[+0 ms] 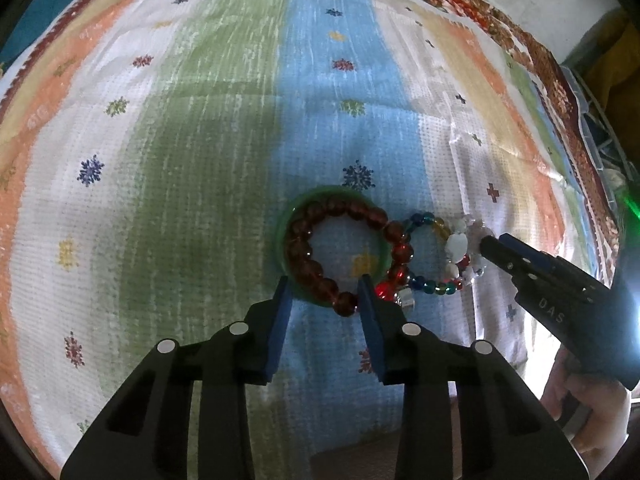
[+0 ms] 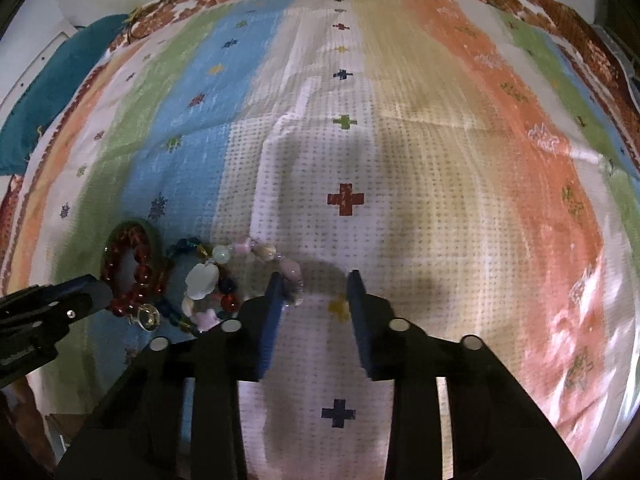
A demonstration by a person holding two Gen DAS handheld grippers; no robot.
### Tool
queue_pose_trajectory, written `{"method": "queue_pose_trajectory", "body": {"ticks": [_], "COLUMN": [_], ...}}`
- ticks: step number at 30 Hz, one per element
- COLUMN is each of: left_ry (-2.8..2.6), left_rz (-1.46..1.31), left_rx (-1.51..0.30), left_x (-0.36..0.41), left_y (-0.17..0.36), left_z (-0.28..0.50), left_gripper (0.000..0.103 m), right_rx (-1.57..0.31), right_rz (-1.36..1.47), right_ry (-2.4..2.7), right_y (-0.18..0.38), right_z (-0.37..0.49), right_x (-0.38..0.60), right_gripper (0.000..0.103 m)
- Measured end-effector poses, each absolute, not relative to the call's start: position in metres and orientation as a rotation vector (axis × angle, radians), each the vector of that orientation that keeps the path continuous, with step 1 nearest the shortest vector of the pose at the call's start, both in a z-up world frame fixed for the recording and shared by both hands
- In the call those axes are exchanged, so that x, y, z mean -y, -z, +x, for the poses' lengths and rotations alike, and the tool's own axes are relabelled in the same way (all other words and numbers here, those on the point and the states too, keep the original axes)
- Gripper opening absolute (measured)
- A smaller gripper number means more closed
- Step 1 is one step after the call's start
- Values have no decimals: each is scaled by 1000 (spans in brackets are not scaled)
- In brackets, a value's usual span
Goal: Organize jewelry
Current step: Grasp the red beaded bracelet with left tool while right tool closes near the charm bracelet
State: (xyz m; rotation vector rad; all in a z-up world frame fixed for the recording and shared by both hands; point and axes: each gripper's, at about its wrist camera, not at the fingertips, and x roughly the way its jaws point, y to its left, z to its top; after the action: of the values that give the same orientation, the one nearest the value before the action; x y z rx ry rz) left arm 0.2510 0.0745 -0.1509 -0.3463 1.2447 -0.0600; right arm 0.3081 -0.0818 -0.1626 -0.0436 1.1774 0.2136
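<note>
A brown-red bead bracelet [image 1: 320, 252] lies on a green bangle [image 1: 296, 216] on the striped cloth. Beside it on the right lie a multicoloured bead bracelet [image 1: 424, 284] and a pale pink-white flower bracelet [image 1: 460, 246]. My left gripper [image 1: 324, 292] is open, its tips astride the near edge of the brown bracelet. My right gripper [image 2: 314, 286] is open and empty, its left fingertip touching the pink flower bracelet [image 2: 288, 270]; it shows in the left wrist view [image 1: 496, 246] too. The brown bracelet [image 2: 132, 264] and a small ring [image 2: 149, 317] show at the left of the right wrist view.
The striped, cross-patterned cloth [image 2: 440, 200] covers the whole surface, over a brown floral cloth [image 1: 552, 80] at its far and right edges. A teal cushion [image 2: 60, 92] lies at the far left. My left gripper shows at the left edge of the right wrist view [image 2: 52, 304].
</note>
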Motion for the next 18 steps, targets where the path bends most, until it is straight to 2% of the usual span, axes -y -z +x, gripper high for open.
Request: {"method": "queue_pose_trajectory", "body": {"ticks": [1,3,6,12,18], "left_ry": [62,60,49,36,44], "left_rz": [-354,-345,-314,-255,-234], "left_rx": [-1249,-1253,-1252,-1239,-1238], "left_x": [-75,-74,-73,-73,-70], "left_y": [152,152,151,144,138], "left_z": [251,250,249,244,240], "left_gripper": [33,21,20,13,13], "right_rx": [-1182,-1188,-1190,-1187,-1180], "right_rz": [-42,-45,-46,-64,-96], "right_ry": [-215,-219,-229,-228,-228], "right_y": [163,163,163,161,159], "right_z": [308,308,307,305,303], "right_x": [82,82,81,81,78], "right_gripper": [26,15,11,11,11]}}
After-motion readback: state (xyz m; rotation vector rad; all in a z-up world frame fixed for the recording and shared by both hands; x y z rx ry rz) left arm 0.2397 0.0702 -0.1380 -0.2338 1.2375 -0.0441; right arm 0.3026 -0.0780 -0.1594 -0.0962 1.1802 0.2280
